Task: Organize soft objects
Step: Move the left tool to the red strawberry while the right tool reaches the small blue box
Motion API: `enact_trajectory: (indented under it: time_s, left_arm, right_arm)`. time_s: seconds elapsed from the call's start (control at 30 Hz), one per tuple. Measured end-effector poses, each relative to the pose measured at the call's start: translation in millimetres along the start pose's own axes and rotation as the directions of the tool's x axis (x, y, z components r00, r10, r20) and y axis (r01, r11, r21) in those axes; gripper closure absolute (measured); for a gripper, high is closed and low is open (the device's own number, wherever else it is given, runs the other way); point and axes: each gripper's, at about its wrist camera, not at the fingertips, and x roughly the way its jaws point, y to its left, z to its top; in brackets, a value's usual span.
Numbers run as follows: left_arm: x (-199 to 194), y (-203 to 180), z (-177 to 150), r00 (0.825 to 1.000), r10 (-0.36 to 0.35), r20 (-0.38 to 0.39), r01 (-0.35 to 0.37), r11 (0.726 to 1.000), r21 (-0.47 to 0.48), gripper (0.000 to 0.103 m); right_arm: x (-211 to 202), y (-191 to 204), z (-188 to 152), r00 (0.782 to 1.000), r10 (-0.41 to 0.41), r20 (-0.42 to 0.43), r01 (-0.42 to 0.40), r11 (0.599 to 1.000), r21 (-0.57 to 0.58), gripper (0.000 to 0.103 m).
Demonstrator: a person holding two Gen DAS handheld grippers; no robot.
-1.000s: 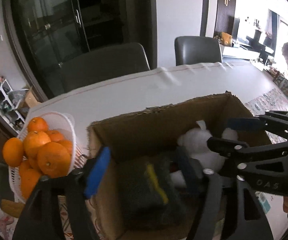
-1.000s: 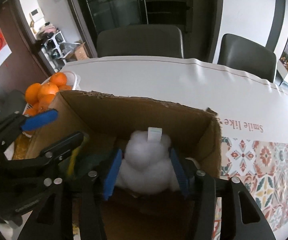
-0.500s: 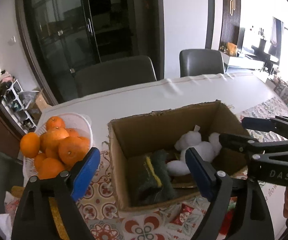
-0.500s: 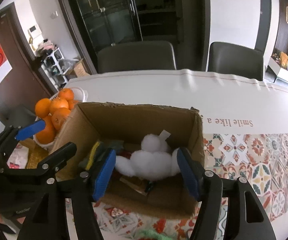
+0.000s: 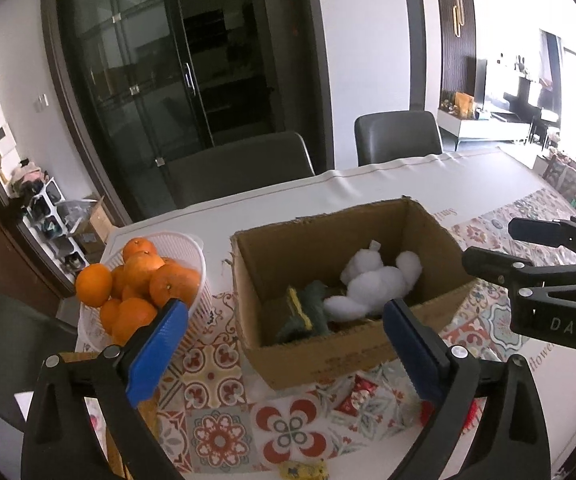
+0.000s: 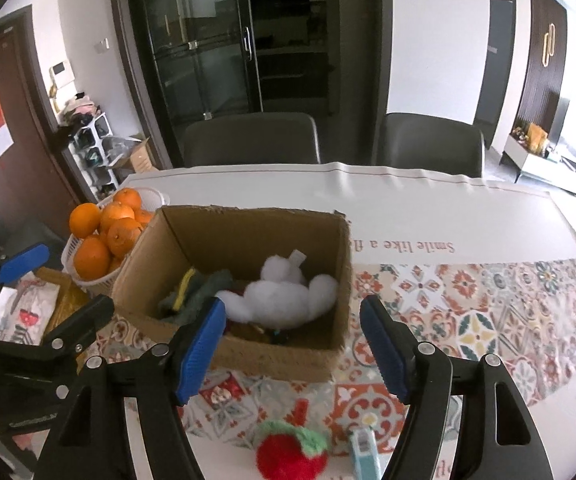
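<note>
A white plush toy (image 6: 284, 300) is lying inside the cardboard box (image 6: 248, 354) on the desk (image 6: 428, 208). Both the left gripper (image 5: 284, 344) and right gripper (image 6: 292, 344) are being held released, empty. "Smile like a" is being shown on the tablecloth (image 6: 416, 246); "DAS" is printed on the right gripper.
</note>
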Motion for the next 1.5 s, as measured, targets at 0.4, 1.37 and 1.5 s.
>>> enact_trajectory:
  time_s: [0.4,1.37,1.5]
  left_arm:
    - [-22.4,-43.3,-30.3,0.998,-0.06,-0.004,0.06,0.997,0.051,0.003]
    - [11.5,-122.1,-101.3,0.962,-0.248,-0.113,0.267,0.939,0.217,0.003]
    - [22.0,-130.3,-107.3,0.947,-0.283,-0.151,0.311,0.925,0.218,0.003]
  right_arm:
    - [-33.5,-25.1,-44.0,1.0,-0.016,0.017,0.016,1.0,0.002,0.032]
    - [-7.6,-67.8,-143.5,0.997,0.01,-0.08,-0.006,0.999,0.049,0.035]
    - [3.6,-70.8,-152.9,0.994,0.021,-0.109,-0.016,0.999,0.048,0.036]
